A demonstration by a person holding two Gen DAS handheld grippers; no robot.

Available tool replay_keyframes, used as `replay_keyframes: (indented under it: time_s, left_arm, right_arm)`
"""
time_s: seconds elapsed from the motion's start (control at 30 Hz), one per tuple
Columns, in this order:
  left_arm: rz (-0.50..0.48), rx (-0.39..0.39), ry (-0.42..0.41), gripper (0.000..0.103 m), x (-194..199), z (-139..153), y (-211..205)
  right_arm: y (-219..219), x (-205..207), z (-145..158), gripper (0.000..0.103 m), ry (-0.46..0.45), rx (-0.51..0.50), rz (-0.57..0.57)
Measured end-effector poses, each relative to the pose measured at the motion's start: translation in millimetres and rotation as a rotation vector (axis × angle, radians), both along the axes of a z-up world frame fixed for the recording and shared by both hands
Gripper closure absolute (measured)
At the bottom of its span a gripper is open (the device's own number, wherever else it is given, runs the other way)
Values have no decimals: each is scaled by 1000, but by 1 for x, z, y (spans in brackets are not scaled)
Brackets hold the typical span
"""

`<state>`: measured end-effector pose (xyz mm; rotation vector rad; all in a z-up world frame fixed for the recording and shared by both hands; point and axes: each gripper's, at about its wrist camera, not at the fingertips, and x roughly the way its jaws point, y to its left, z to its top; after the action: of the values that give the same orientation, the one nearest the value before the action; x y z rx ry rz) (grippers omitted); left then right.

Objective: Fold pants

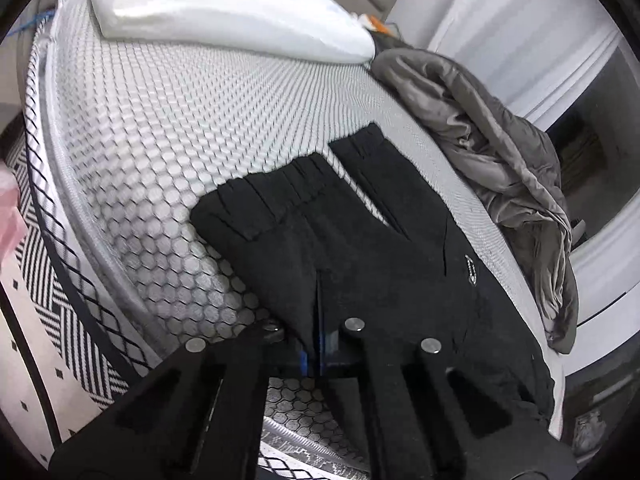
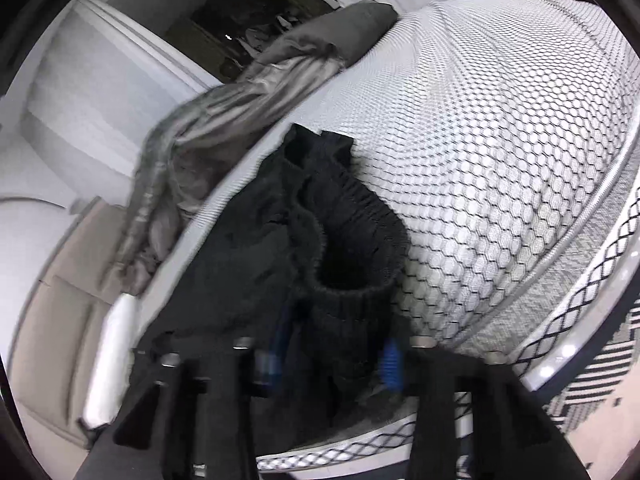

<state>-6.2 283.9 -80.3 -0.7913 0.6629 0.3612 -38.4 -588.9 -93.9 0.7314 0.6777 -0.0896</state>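
Observation:
Black pants (image 1: 360, 240) lie on a mattress with a grey honeycomb cover (image 1: 180, 128), both leg cuffs pointing away in the left wrist view. My left gripper (image 1: 318, 354) is shut on a fold of the pants' near edge. In the right wrist view the pants (image 2: 248, 264) are bunched, the ribbed elastic waistband (image 2: 352, 240) standing open in front of the fingers. My right gripper (image 2: 332, 360) has its jaws apart around the waistband fabric; the blue pads (image 2: 390, 364) show on either side. The right view is motion-blurred.
A crumpled grey blanket (image 1: 500, 152) lies along the mattress's right edge and also shows in the right wrist view (image 2: 224, 120). A white pillow (image 1: 224, 8) sits at the far end. White wall panels (image 1: 532, 28) stand beyond. A black-and-white patterned rug (image 1: 52, 300) covers the floor at left.

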Motion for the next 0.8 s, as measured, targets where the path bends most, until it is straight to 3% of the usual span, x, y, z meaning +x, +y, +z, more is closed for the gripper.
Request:
replay_keyframes:
  time_s: [0.1,0.27,0.43,0.5,0.63,0.8]
  left_arm:
    - [5,15,-24,103,-14,9,2]
    - [2,39,-75,103,-38,25,2]
    - [-13,66,-126,103,-25,56,5]
    - [-26,87,-128,103,-6,71,7]
    - [-40,134,-118,103,52,104,12]
    - [-43,183,-97,102,158,124,14]
  right_arm:
    - [-9,-18,4,89,-33,36,9]
    - [-1,-46,23,91,-92,-30,48]
    - [5,-47,57,91,-206,-33,19]
    - [9,-33,76,91,-234,-70,-12]
    - [12,20,111,91,-180,-180,-76]
    - [7,132,141,91,-127,-229,-94]
